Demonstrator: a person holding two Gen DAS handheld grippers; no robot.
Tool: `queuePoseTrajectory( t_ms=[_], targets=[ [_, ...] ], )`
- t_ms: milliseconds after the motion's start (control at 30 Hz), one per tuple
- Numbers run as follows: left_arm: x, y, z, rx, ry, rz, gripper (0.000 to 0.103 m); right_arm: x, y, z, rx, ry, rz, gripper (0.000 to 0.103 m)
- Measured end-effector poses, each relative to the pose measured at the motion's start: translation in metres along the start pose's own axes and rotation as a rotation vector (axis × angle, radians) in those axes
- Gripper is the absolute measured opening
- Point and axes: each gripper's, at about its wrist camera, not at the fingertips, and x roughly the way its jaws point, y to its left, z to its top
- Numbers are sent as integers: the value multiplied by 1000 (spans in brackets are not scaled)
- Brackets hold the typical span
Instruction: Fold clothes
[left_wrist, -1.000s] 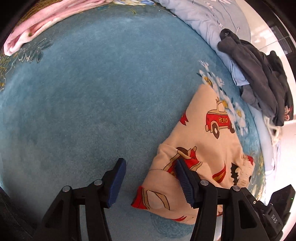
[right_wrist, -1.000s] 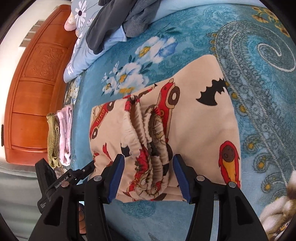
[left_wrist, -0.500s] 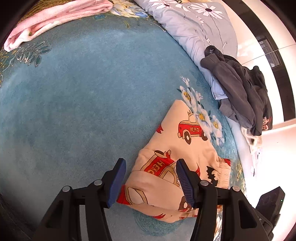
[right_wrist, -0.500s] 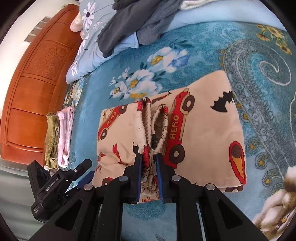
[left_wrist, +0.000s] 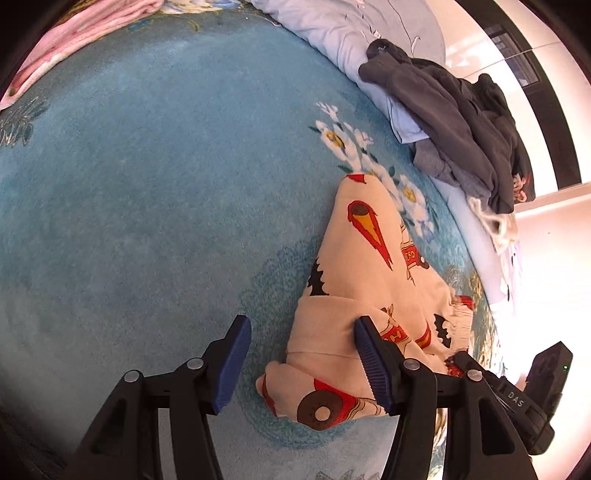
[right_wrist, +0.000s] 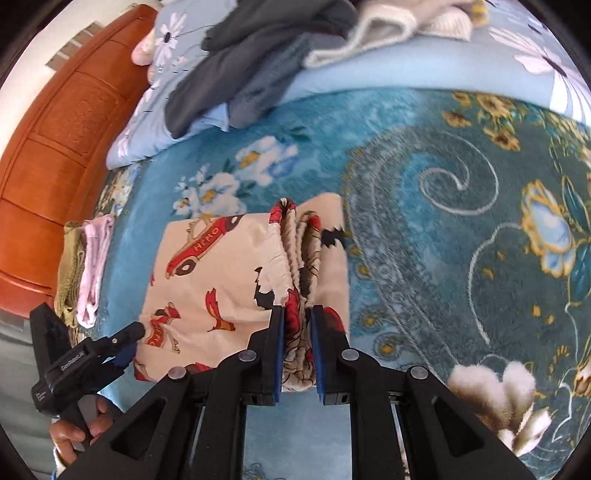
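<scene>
Pyjama trousers (right_wrist: 221, 280) in cream cloth printed with red cars lie on the blue floral blanket (left_wrist: 147, 184) that covers the bed, already doubled into a compact rectangle with the gathered waistband bunched along one edge. The right tool (right_wrist: 297, 354) has just been closing, and its pads now pinch that waistband bundle, which stands up between them in a ridge. The left tool (left_wrist: 303, 365) stands open, and its jaws have just widened a little; one pad rests against the near end of the garment while the other hangs over bare blanket, so nothing is held there. In the right wrist view, the hand (right_wrist: 79, 434) carrying it shows at the lower left. Judging by the layers, most of the folding on this piece looks done; one more fold or a tidy-up seems to remain. A folded pink and olive stack (right_wrist: 83, 269) sits near the wooden headboard (right_wrist: 55, 122), while a heap of dark grey clothes (left_wrist: 461, 122) on the pale floral quilt (left_wrist: 351, 33) still waits unfolded.
</scene>
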Motion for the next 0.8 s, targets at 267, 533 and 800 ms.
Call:
queuePoseTrajectory(
  t_ms=[267, 533, 800],
  targets=[
    [2, 5, -3, -19, -9, 1, 64, 14, -6, -1, -6, 31, -29, 16],
    [-44, -31, 1, 105, -211, -150, 64, -22, -9, 12, -64, -31, -65, 18],
    [-1, -70, -12, 318, -74, -95, 64, 5, 37, 14, -227, -5, -28, 18]
  ],
)
